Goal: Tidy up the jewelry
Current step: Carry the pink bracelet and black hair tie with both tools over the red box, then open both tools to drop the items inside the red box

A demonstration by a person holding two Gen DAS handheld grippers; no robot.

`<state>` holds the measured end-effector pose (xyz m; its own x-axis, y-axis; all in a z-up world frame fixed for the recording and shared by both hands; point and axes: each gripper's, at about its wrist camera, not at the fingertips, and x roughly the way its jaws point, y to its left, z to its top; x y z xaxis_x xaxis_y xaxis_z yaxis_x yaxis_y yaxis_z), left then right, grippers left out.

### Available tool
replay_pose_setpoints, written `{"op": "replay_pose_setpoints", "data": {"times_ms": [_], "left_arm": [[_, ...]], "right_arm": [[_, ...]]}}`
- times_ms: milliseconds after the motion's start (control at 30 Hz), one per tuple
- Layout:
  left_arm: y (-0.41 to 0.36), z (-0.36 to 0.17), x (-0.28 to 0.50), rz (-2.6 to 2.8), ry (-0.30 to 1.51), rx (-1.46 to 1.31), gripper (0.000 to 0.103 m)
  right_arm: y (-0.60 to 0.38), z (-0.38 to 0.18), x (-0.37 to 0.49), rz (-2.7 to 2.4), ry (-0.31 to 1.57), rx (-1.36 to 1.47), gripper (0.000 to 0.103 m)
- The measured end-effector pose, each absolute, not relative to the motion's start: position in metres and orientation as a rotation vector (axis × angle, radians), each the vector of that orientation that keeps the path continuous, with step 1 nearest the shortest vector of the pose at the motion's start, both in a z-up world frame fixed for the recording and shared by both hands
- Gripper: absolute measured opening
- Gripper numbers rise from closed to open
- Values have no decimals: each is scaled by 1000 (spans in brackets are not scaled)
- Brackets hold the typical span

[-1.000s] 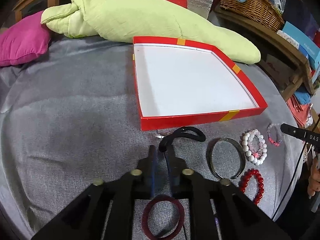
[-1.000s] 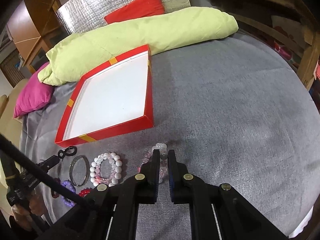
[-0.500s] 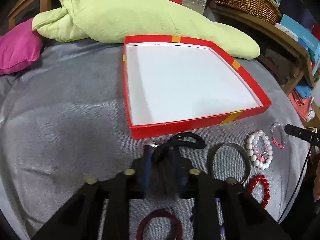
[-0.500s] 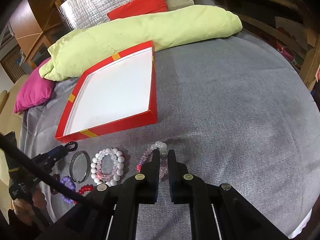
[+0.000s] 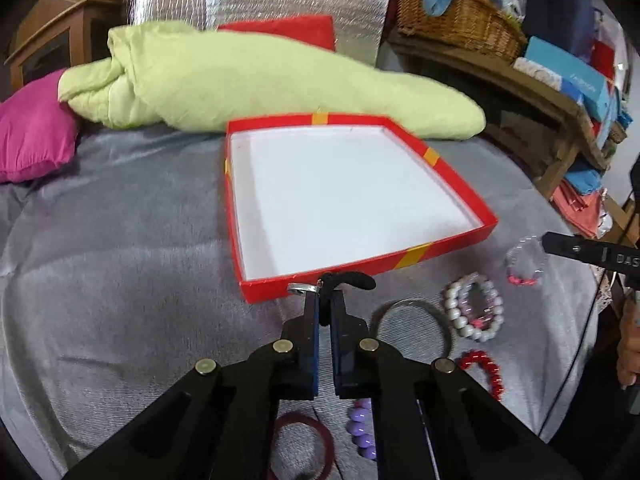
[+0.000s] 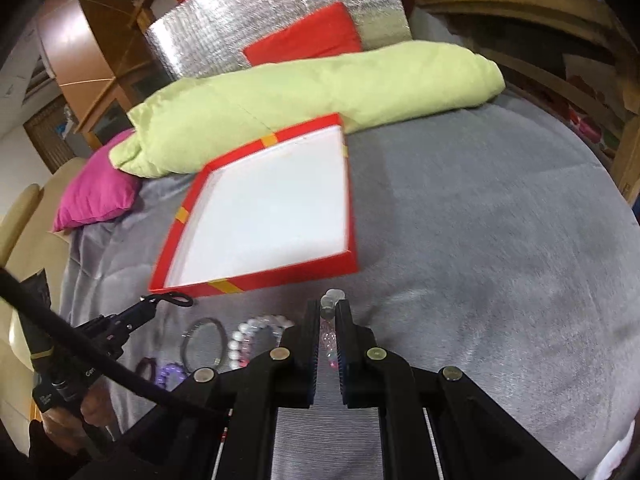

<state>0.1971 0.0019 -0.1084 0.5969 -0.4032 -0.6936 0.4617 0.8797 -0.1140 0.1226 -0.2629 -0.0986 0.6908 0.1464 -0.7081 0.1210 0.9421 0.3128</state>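
A shallow red box (image 5: 436, 168) with a white floor lies on the grey bedspread; it also shows in the right wrist view (image 6: 352, 240). My left gripper (image 5: 325, 300) is shut on a black band (image 5: 352, 281) with a silver ring, held at the box's near rim. My right gripper (image 6: 329, 310) is shut on a clear pink bead bracelet (image 6: 330, 336), lifted off the spread. On the spread lie a silver bangle (image 5: 412, 320), a white pearl bracelet (image 5: 474, 306), a red bead bracelet (image 5: 484, 372), a purple bead bracelet (image 5: 362, 428) and a maroon bangle (image 5: 304, 448).
A green rolled quilt (image 5: 260, 80) lies behind the box, a pink cushion (image 5: 32, 140) at far left, a red cushion (image 6: 304, 36) against silver foil. A wooden shelf with a wicker basket (image 5: 456, 20) stands to the right.
My left gripper closed on the black band and lifted it toward the box rim. My right gripper raised the clear pink bracelet off the spread.
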Motion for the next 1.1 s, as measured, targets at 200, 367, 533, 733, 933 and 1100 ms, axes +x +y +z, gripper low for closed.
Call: {"op": "replay_pose_setpoints", "data": {"times_ms": [200, 367, 533, 733, 933, 1100], "left_arm": [[6, -87, 187, -526, 708, 42, 5], [4, -82, 192, -502, 690, 11, 5], [-4, -81, 204, -484, 683, 20, 5], [-20, -81, 237, -468, 692, 22, 5], [-34, -90, 269, -474, 732, 4, 5], [-41, -103, 281, -468, 793, 31, 5]], "right_arm": [[-247, -86, 126, 66, 763, 340, 9], [-235, -77, 143, 100, 747, 321, 9], [-222, -63, 172, 150, 699, 282, 9], [-214, -70, 217, 177, 734, 307, 9], [-212, -91, 259, 204, 784, 333, 9], [-220, -111, 285, 187, 848, 373, 9]]}}
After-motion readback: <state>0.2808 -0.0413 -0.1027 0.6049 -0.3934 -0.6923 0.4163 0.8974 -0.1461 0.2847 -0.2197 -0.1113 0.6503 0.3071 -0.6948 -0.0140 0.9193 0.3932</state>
